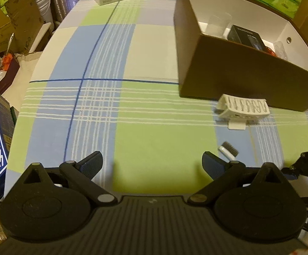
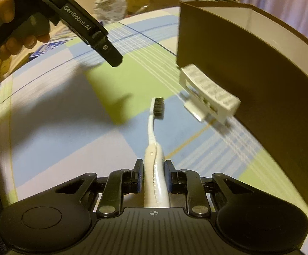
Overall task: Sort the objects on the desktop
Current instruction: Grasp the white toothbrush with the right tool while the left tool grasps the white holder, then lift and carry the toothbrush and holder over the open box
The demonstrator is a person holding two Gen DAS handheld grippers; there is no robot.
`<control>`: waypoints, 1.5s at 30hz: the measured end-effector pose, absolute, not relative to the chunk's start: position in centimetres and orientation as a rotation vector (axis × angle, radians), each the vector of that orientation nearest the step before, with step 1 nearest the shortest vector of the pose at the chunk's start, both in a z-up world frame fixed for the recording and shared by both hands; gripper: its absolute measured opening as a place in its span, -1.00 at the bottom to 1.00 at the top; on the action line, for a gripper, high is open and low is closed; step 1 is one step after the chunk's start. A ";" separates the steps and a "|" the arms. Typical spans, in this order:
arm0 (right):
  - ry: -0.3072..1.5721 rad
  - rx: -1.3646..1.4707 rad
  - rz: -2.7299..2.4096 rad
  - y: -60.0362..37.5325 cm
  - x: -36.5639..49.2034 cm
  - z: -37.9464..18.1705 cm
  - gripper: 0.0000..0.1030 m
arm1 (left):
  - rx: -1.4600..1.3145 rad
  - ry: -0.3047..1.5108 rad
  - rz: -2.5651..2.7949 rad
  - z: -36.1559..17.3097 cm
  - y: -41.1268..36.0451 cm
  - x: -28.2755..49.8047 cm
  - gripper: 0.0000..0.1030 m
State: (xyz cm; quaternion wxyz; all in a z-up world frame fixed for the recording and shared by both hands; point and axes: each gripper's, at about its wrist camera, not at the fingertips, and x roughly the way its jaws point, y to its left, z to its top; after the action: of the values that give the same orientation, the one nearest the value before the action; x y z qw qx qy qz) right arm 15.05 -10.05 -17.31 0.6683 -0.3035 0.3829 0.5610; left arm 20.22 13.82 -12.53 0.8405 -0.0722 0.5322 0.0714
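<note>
White toothbrush (image 2: 154, 127) pinched at its handle by right claw (image 2: 153, 175); left claw (image 1: 152, 161) gapes wide, empty.

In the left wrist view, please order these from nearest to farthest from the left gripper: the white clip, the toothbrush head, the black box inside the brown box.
From the left gripper:
1. Toothbrush head, just ahead of the right-side finger.
2. White clip, farther ahead on the right, beside the brown box.
3. Black box, farthest, inside it.

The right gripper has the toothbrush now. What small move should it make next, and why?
Probably lift the toothbrush toward the brown box. The right gripper is shut on its handle, the box already holds items, and the left gripper is open and empty.
</note>
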 end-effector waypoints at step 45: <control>1.038 -0.235 0.494 -22.4 22.2 -15.4 -0.65 | -0.052 1.013 -0.079 -15.8 4.1 26.8 0.61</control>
State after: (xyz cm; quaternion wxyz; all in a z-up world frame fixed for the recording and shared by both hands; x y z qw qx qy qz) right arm 22.24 -22.35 -15.40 0.8327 -0.1110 0.4899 0.2331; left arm 26.84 4.09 -15.80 0.8734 -0.0249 0.4848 -0.0379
